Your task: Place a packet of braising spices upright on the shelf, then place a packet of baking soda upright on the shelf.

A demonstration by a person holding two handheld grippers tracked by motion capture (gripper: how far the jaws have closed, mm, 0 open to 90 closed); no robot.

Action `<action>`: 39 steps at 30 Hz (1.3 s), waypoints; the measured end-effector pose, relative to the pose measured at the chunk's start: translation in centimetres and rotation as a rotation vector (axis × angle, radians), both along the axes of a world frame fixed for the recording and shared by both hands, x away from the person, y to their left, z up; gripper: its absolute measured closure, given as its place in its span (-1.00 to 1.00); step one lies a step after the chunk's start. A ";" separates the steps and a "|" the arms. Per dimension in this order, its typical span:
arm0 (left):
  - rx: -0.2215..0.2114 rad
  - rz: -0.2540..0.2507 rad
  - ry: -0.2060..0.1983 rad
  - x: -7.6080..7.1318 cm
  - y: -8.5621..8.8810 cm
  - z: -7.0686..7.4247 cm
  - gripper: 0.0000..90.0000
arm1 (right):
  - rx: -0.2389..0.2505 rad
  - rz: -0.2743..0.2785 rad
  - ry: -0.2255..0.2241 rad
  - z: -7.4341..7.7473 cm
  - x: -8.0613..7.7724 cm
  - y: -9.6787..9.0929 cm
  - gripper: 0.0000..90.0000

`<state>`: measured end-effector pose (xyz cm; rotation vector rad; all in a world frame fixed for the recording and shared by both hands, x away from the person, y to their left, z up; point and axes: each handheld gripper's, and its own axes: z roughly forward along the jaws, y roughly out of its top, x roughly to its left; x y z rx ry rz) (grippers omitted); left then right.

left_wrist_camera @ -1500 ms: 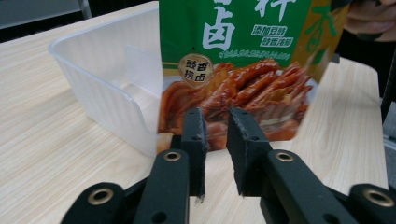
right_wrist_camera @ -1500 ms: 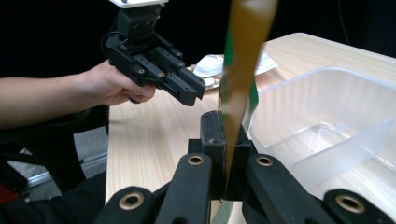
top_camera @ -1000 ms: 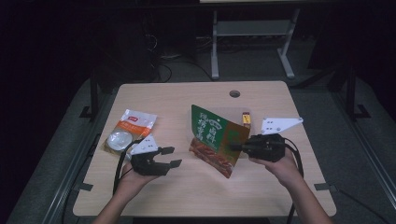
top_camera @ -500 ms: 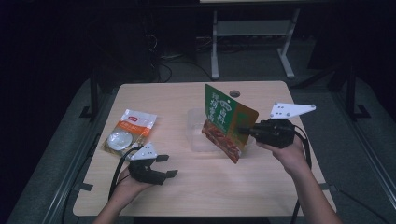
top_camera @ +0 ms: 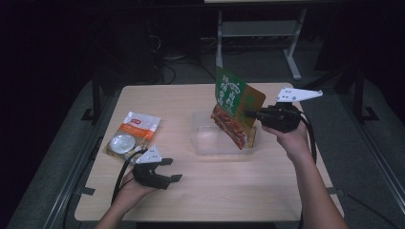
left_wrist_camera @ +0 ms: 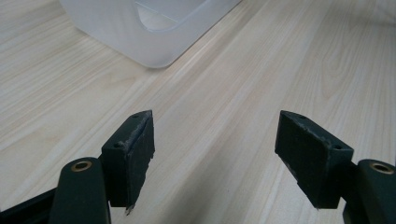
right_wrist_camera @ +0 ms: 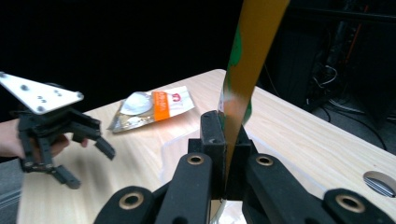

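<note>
A green and orange snack bag (top_camera: 234,112) hangs tilted over a clear plastic container (top_camera: 205,143) at the table's middle. My right gripper (top_camera: 250,114) is shut on the bag's right edge, and in the right gripper view the bag (right_wrist_camera: 252,51) rises edge-on from the closed jaws of that gripper (right_wrist_camera: 224,135). Near the front left of the table, my left gripper (top_camera: 169,169) is open. Its jaws have just been opening, and my left gripper (left_wrist_camera: 215,154) has only bare wood between them. The container's corner (left_wrist_camera: 140,28) lies ahead of it.
An orange and white packet (top_camera: 133,133) lies flat at the table's left, behind the left hand; it also appears in the right gripper view (right_wrist_camera: 154,105). A round hole (right_wrist_camera: 380,182) marks the tabletop's far side. Dark floor and a metal stand surround the table.
The right gripper has lifted the snack bag up and to the right, uncovering the clear container beneath. The left gripper has let go, drawn back toward the front left and spread its jaws.
</note>
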<state>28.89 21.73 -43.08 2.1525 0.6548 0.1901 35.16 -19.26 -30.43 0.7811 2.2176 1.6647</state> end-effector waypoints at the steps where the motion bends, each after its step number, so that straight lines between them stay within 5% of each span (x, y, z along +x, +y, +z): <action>1: -0.002 0.001 0.000 0.0 0.0 0.0 -0.38 | -0.004 -0.005 0.000 -0.1 0.3 0.0 1.00; 11: -0.005 0.008 0.004 0.1 0.0 -0.1 -0.39 | -0.035 -0.056 0.015 -1.4 1.9 -0.5 1.00; 39: 0.003 -0.002 0.008 0.0 -0.3 -0.3 -0.40 | -0.022 -0.094 -0.004 -2.0 2.0 -1.2 1.00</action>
